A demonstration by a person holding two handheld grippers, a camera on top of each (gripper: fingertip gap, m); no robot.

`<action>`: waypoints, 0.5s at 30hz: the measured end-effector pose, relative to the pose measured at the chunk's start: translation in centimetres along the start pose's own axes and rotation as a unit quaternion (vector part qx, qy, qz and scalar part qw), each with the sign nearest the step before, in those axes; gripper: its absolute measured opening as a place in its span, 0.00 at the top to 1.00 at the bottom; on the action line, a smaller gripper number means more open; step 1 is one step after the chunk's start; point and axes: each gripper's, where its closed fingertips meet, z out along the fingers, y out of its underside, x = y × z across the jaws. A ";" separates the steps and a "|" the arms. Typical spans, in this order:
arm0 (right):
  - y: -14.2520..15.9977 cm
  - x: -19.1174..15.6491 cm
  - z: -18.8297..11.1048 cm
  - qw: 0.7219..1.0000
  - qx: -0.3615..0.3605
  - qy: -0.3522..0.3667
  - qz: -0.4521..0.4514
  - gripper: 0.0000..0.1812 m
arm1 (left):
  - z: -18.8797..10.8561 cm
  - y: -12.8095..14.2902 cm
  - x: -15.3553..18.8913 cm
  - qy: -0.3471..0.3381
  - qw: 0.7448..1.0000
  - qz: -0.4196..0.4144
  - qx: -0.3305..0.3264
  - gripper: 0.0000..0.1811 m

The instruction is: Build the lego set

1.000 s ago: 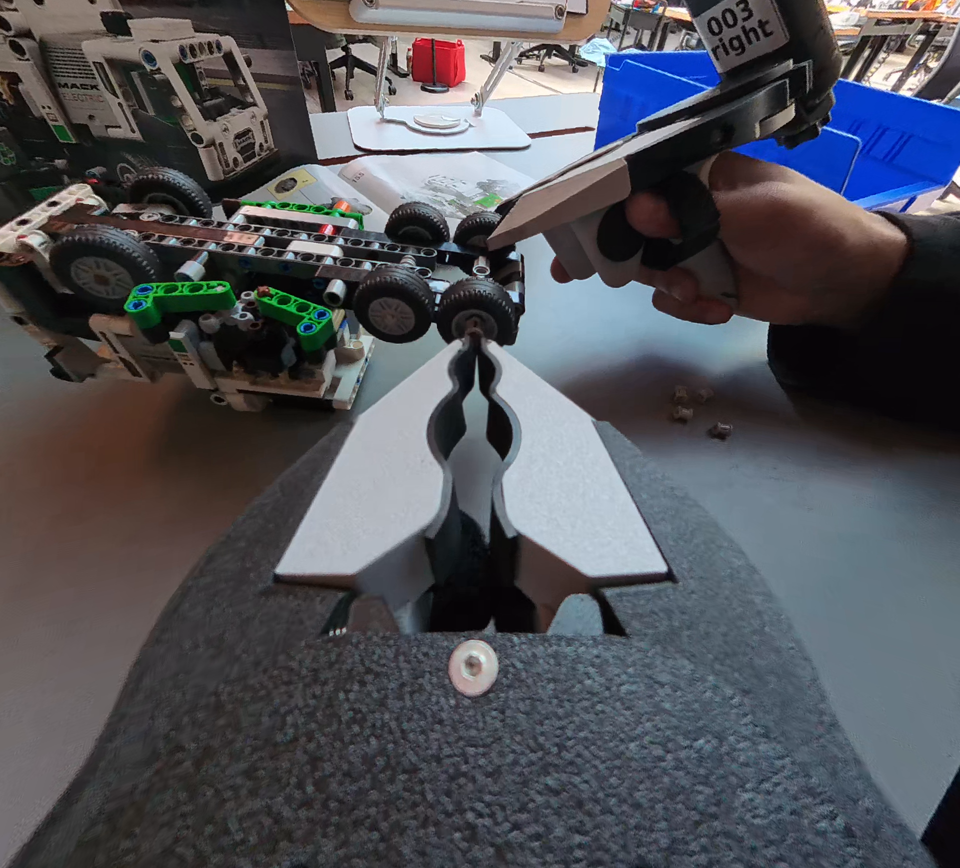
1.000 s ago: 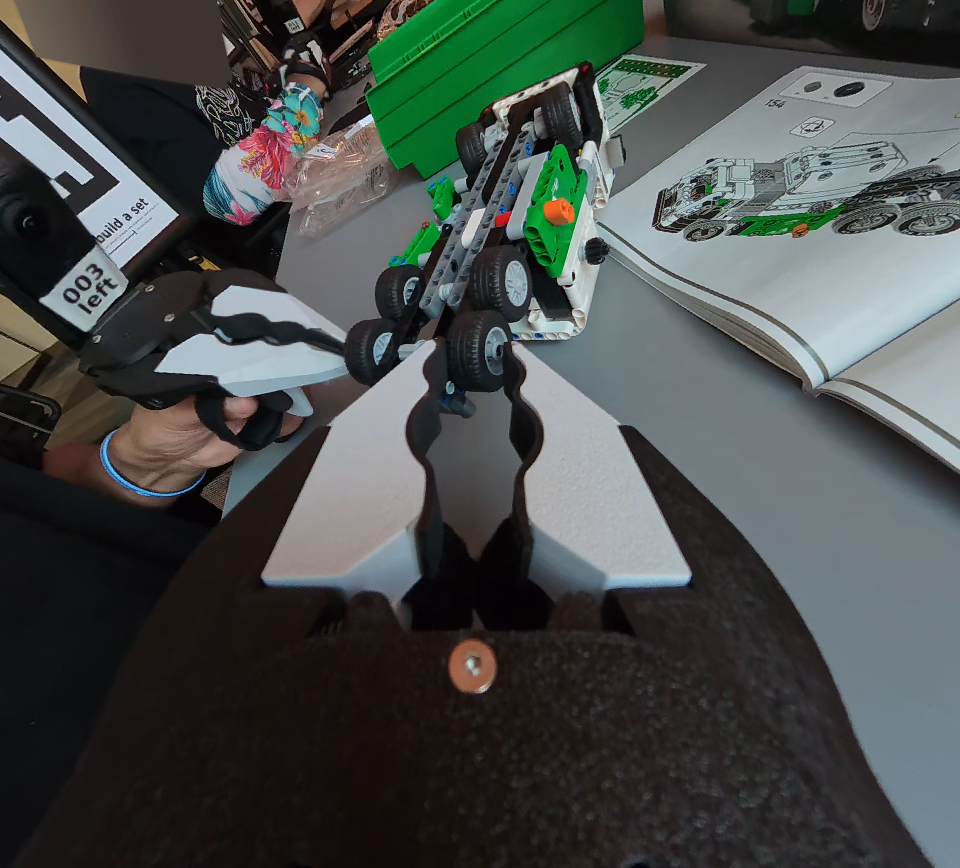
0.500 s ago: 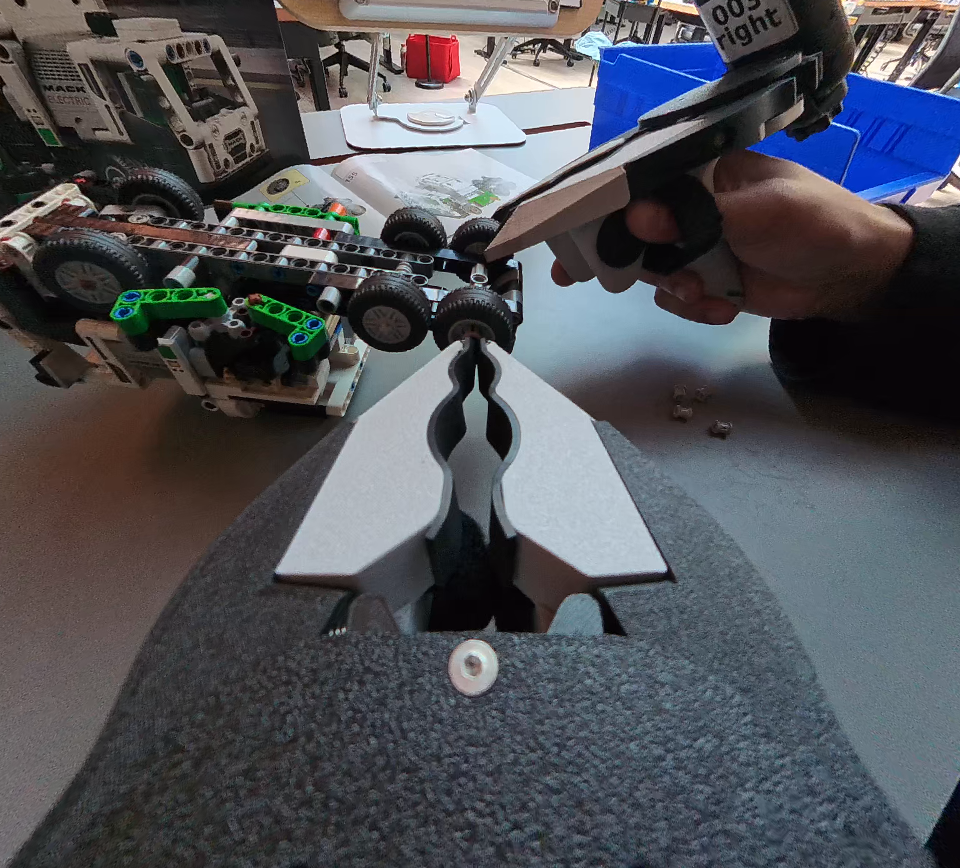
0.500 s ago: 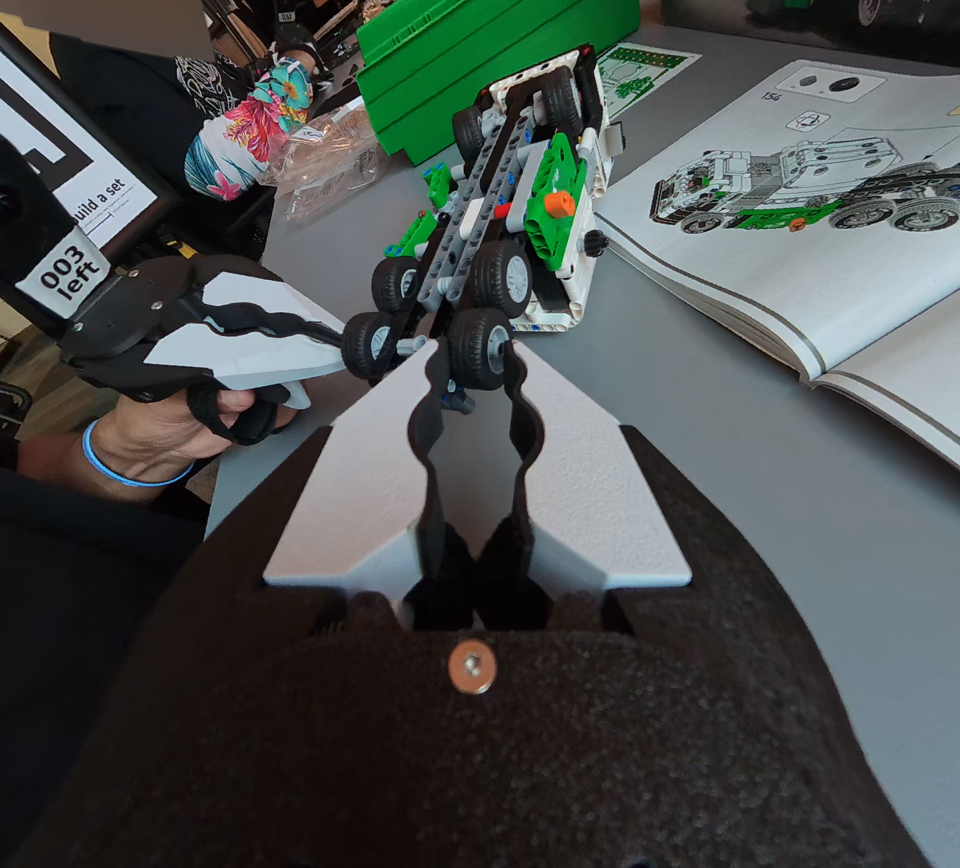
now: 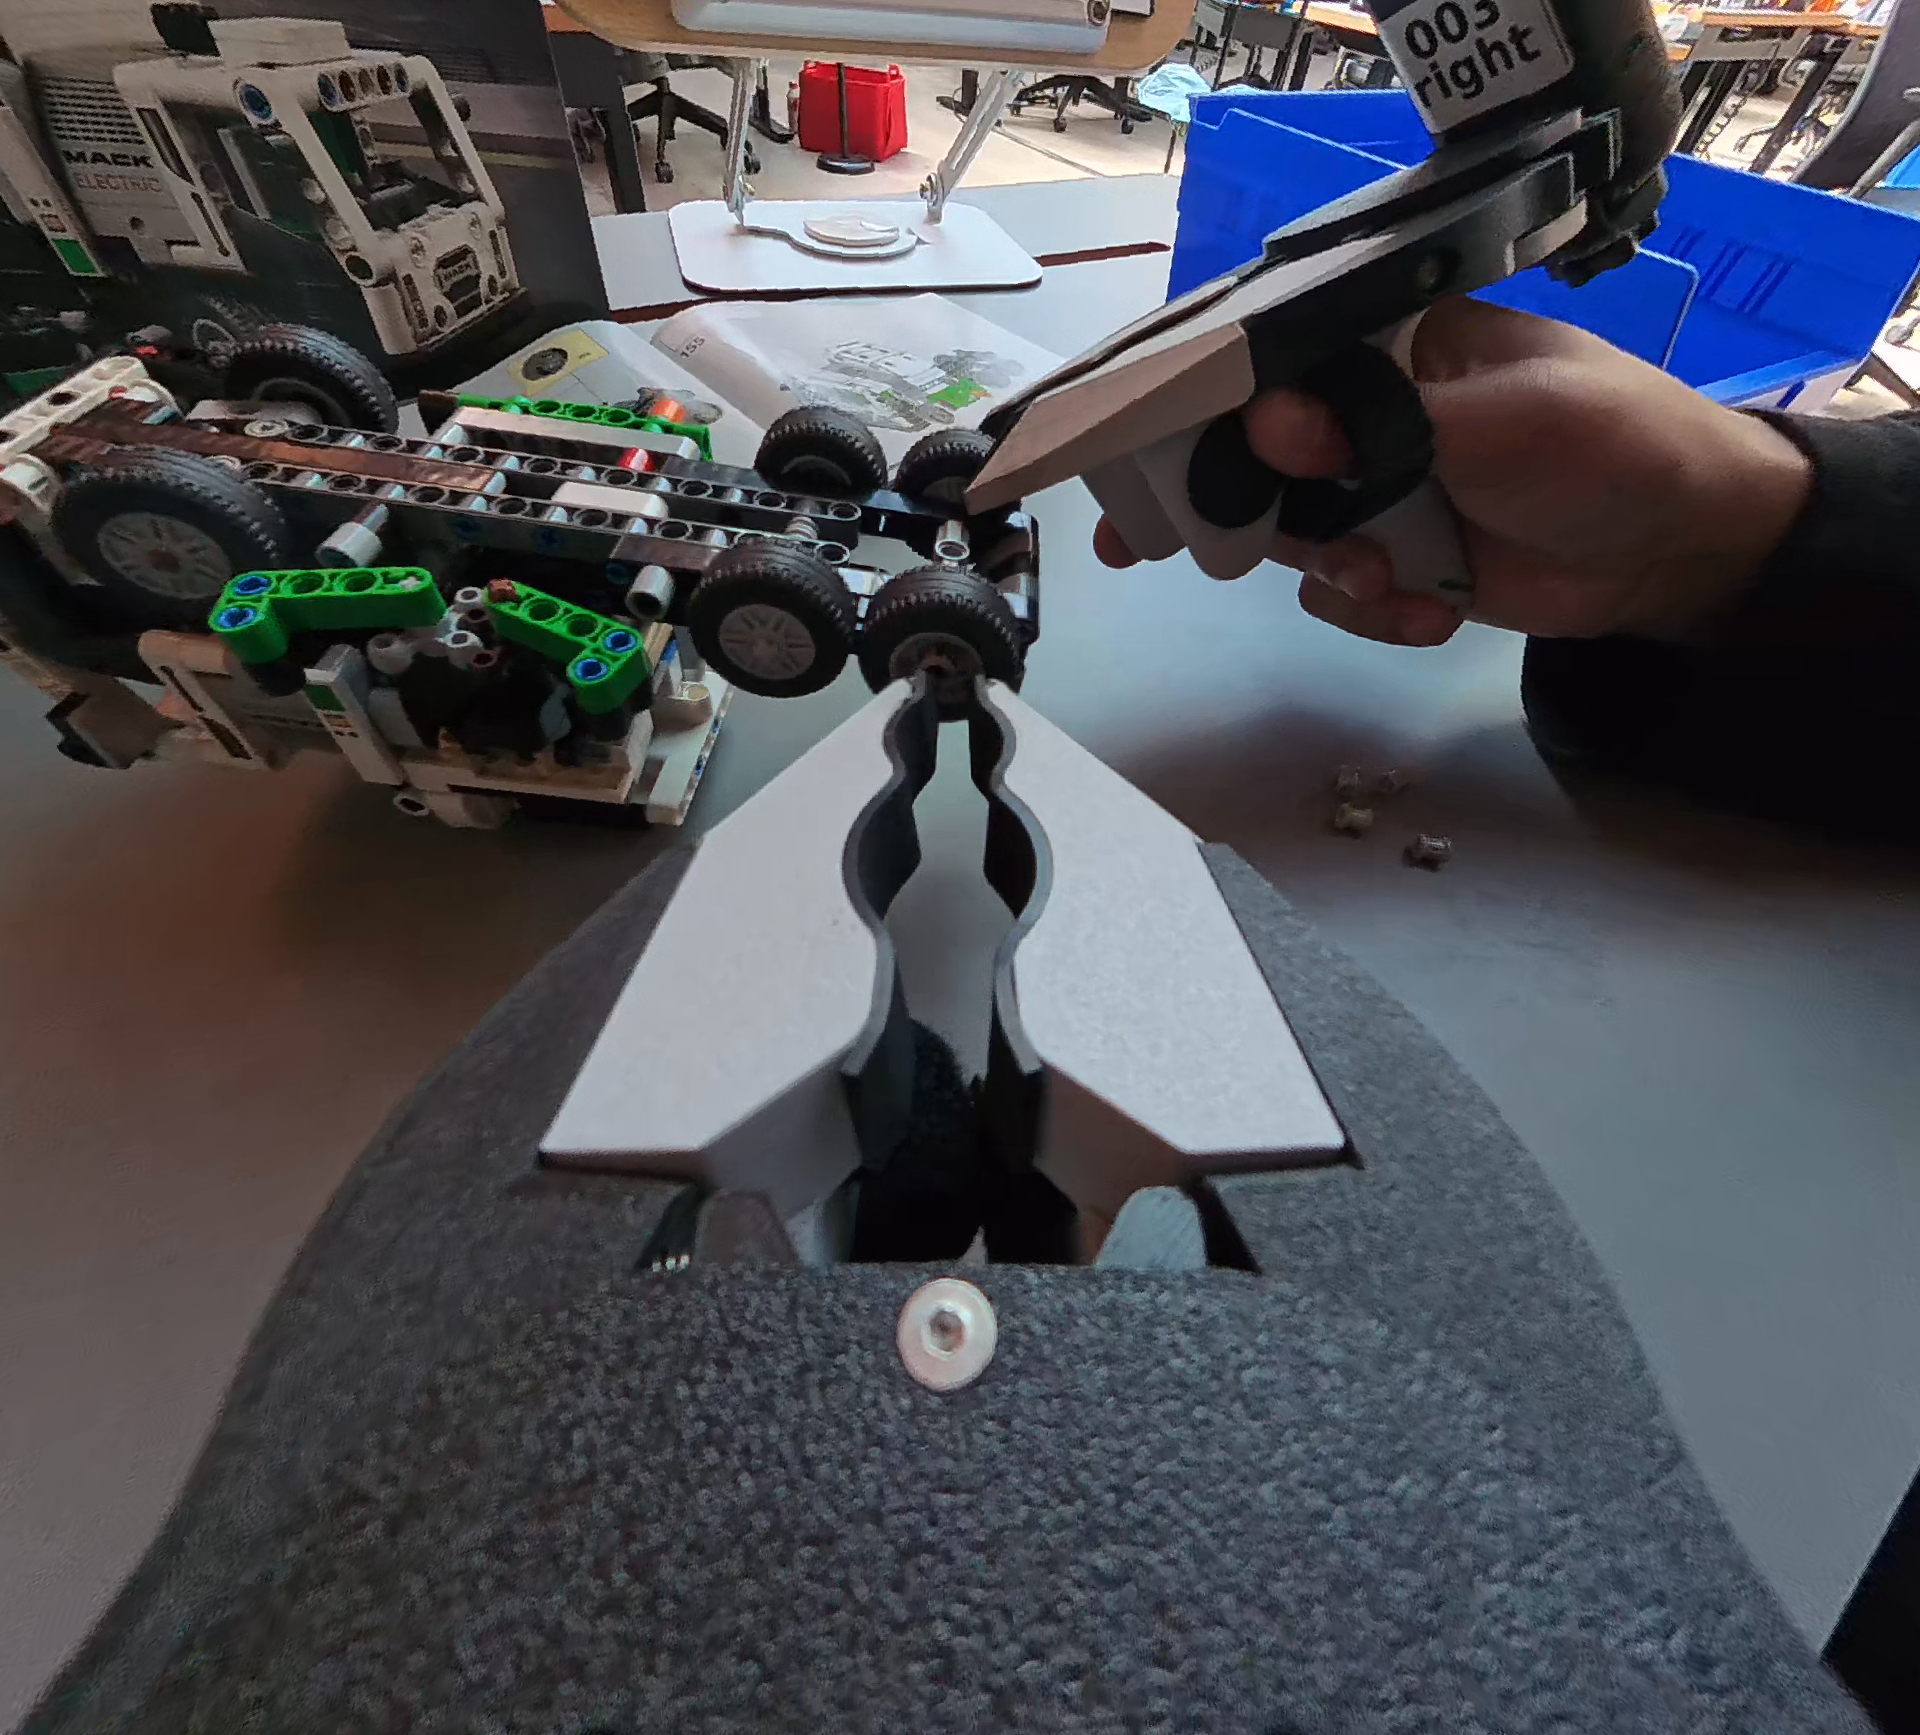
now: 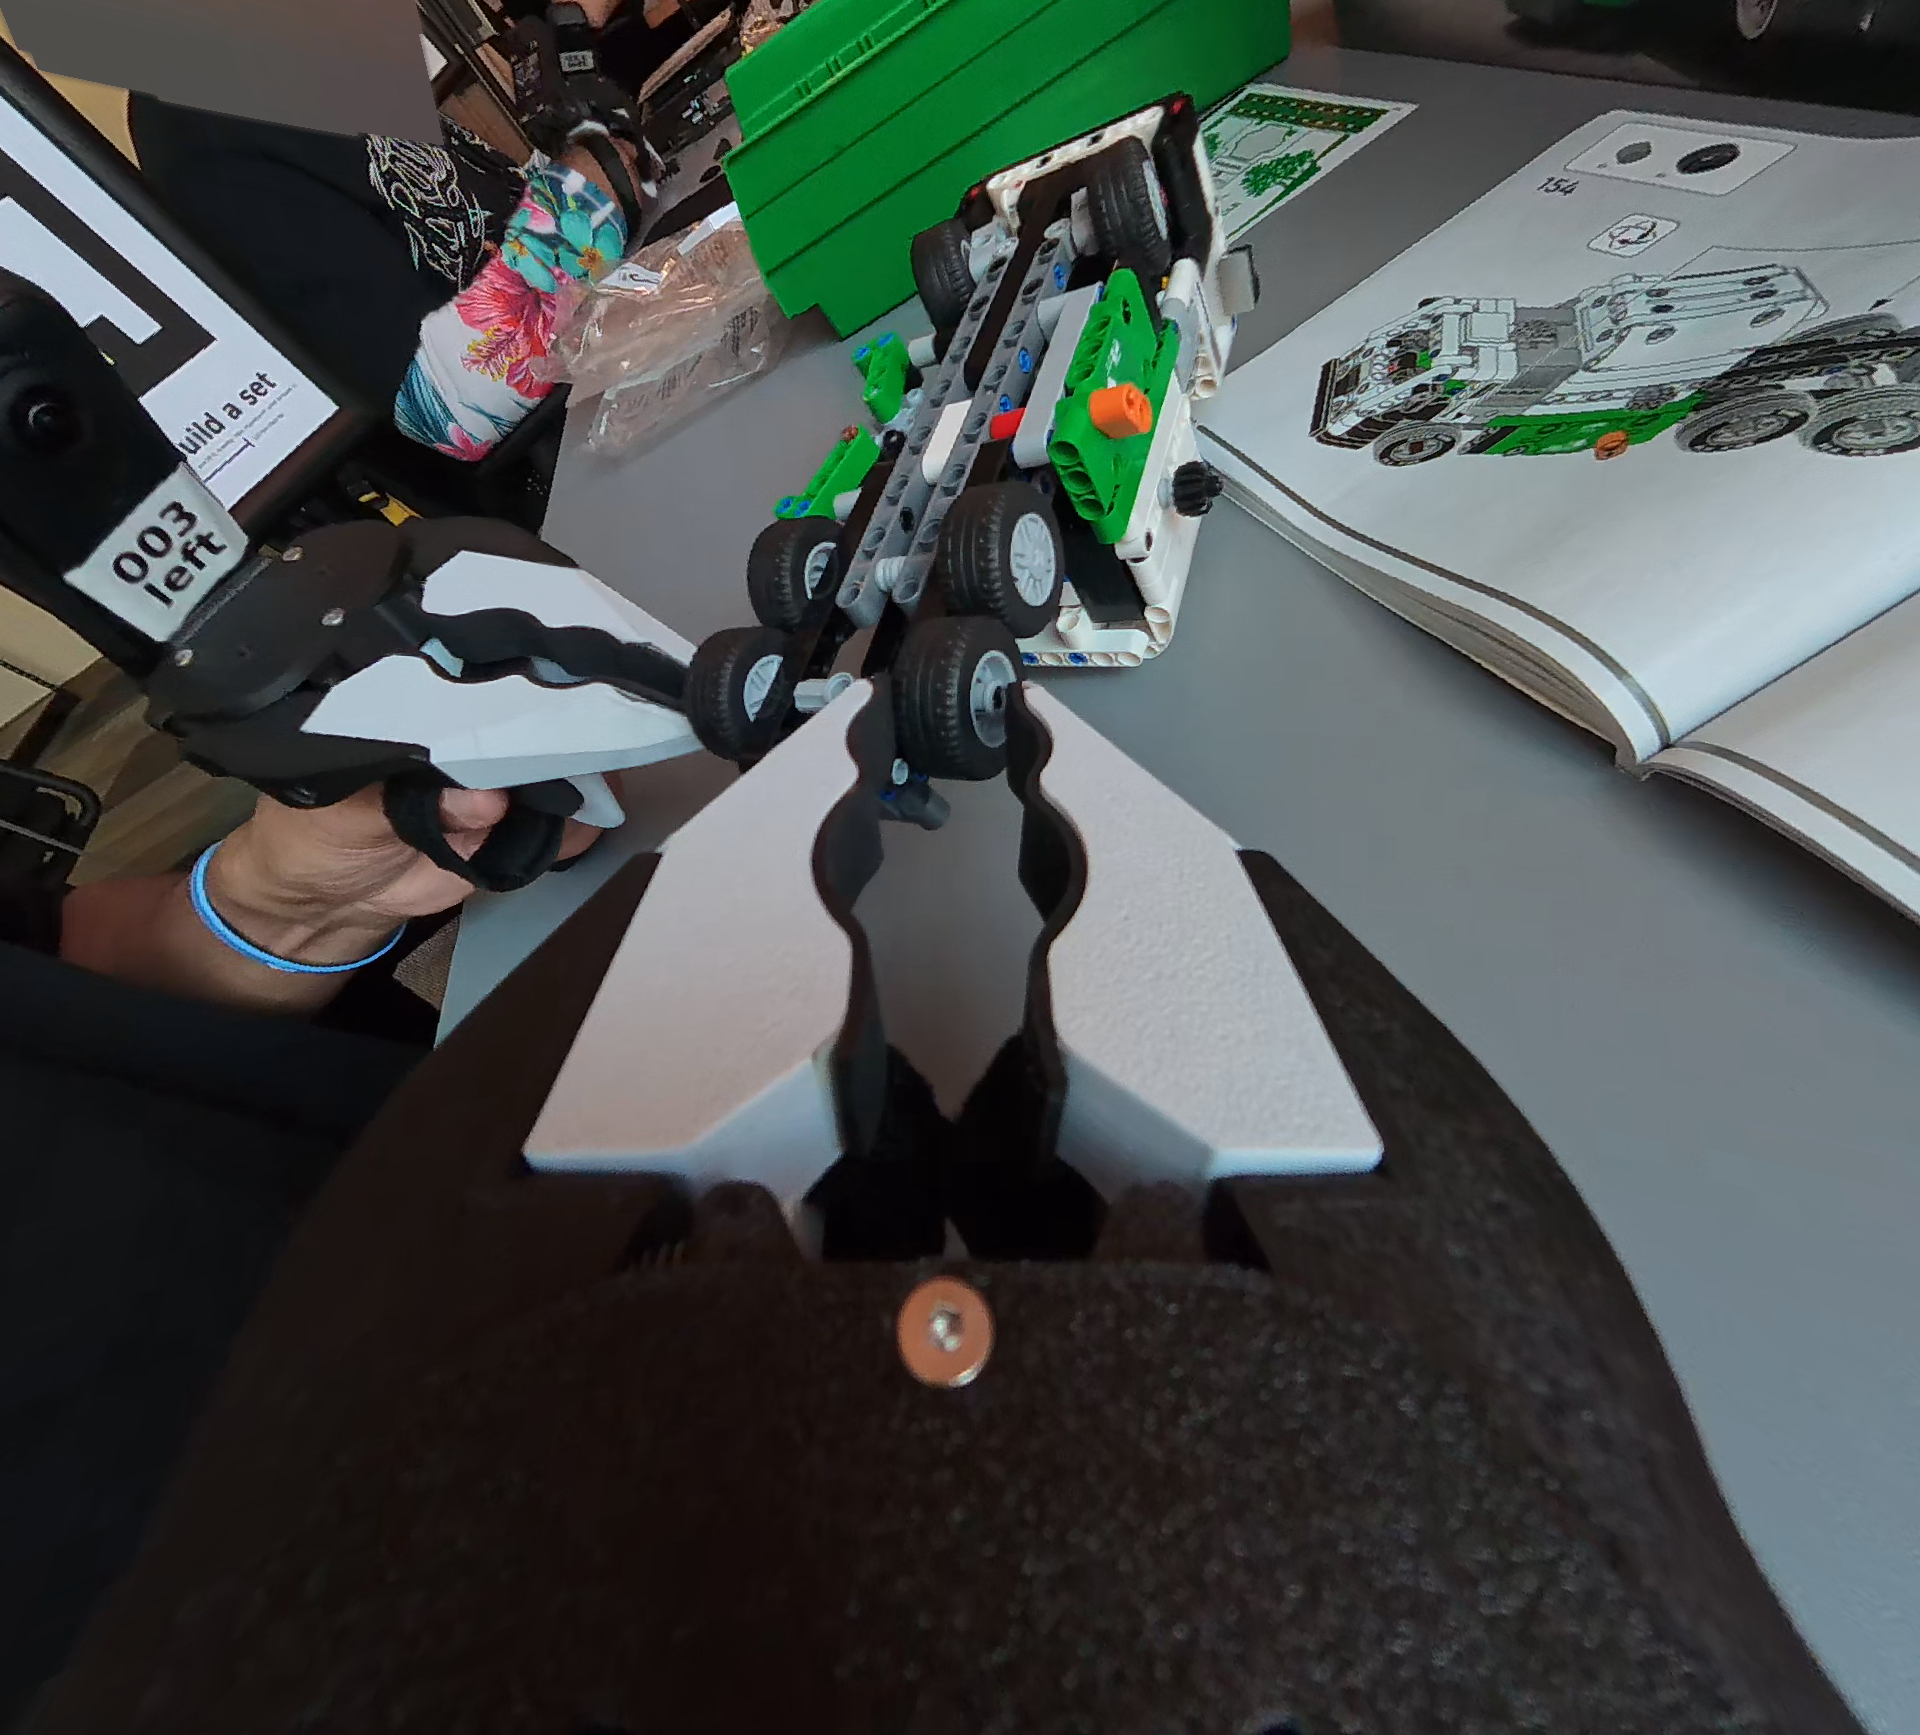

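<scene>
Left gripper (image 5: pixel 943 686) pinches the hub of a rear wheel (image 5: pixel 940 636); right gripper (image 6: pixel 940 698) clamps the opposite rear wheel (image 6: pixel 954 693). Between them the lego truck (image 6: pixel 1023 438) lies on its side on the grey table (image 6: pixel 1455 958), instruction booklet (image 6: pixel 1558 397) open beyond, green bin (image 6: pixel 1018 54) behind.

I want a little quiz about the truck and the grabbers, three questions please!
1. True or false: the Lego truck stands upright on all its wheels.
2. Which bin is behind the truck in the right wrist view? A) green bin B) red bin C) yellow bin
3. Fill in: the right gripper has its jaws around a rear ____.

Key: 1 false, it is tipped on its side, its rear end raised. 2 A. 3 wheel; the left gripper meets the opposite rear wheel.
</scene>
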 end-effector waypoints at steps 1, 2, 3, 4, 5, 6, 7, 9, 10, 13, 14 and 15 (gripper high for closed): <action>0.0 0.0 0.0 1.000 0.002 0.005 -0.002 0.89 | 0.1 0.0 0.0 -0.002 1.000 0.001 0.001 0.98; 0.0 0.0 0.0 1.000 0.001 0.006 -0.004 0.89 | 0.1 -0.1 0.0 -0.006 1.000 0.004 0.002 1.00; 0.0 0.0 0.0 1.000 0.001 0.008 -0.004 0.89 | 0.1 -0.1 -0.1 -0.008 1.000 0.006 0.003 1.00; 0.0 0.0 0.0 1.000 0.000 0.007 -0.006 0.89 | 0.1 -0.1 -0.1 -0.009 1.000 0.007 0.003 1.00; 0.0 0.0 0.0 1.000 0.000 0.008 -0.008 0.89 | 0.1 -0.1 -0.1 -0.012 1.000 0.008 0.003 1.00; 0.0 0.0 0.0 1.000 0.001 0.009 -0.008 0.89 | 0.1 -0.1 -0.1 -0.014 1.000 0.010 0.003 1.00; 0.0 0.0 0.0 1.000 0.001 0.008 -0.005 0.89 | 0.1 -0.1 -0.1 -0.017 1.000 0.012 0.003 1.00; -0.1 -0.1 0.0 1.000 -0.002 0.003 0.001 0.89 | 0.0 -0.1 -0.1 -0.014 1.000 0.012 0.002 0.99; -0.1 -0.2 0.0 1.000 -0.005 -0.002 0.001 0.89 | -0.1 -0.1 -0.1 -0.010 1.000 0.010 0.000 0.98; -0.1 -1.2 -0.2 0.999 -0.010 -0.038 0.008 0.86 | -1.0 0.0 -0.5 -0.001 1.000 0.018 -0.005 0.93; 0.4 -2.3 -0.3 0.996 -0.026 -0.078 0.025 0.85 | -1.6 0.0 -0.7 0.002 1.000 0.024 -0.004 0.90; 0.6 -2.9 -0.3 0.993 -0.037 -0.105 0.050 0.83 | -2.1 -0.1 -1.1 0.002 1.000 0.029 0.000 0.87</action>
